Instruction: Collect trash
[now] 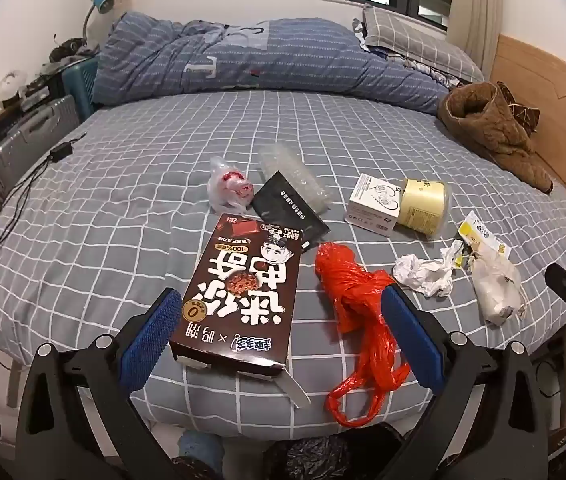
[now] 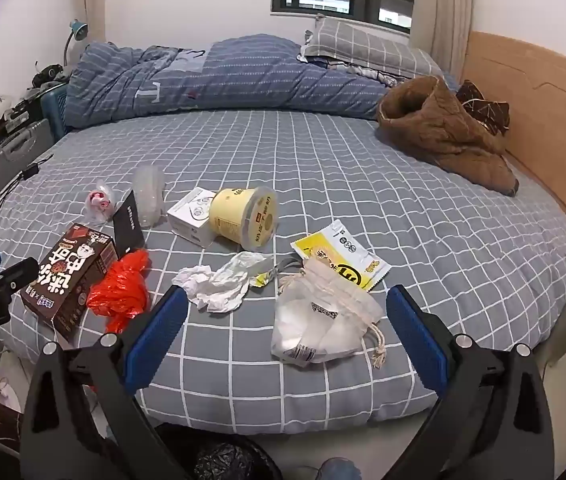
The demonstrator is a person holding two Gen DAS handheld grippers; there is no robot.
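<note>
Trash lies scattered on the grey checked bed sheet (image 1: pixel 131 184). My left gripper (image 1: pixel 281 304) hangs open above the near edge, with the brown snack box (image 1: pixel 239 296) and the red plastic bag (image 1: pixel 357 300) lying below its wide jaws. My right gripper (image 2: pixel 289 304) is open too, over a white drawstring pouch (image 2: pixel 319 324). Beside that lie crumpled white paper (image 2: pixel 219 284), a yellow-and-white sachet (image 2: pixel 343 256), a tipped yellow cup (image 2: pixel 243 216), a small white box (image 2: pixel 191 216), a black packet (image 2: pixel 127 224), clear plastic packaging (image 2: pixel 149 196) and a clear bag with something red (image 2: pixel 99 202).
A folded blue duvet (image 1: pixel 251 60) and pillow (image 1: pixel 411 40) lie at the far side. A brown padded garment (image 1: pixel 495 132) rests by the wooden headboard (image 1: pixel 555 92). A cable (image 1: pixel 23 196) trails at the left. A black-lined bin (image 2: pixel 227 462) stands on the floor below the bed's near edge.
</note>
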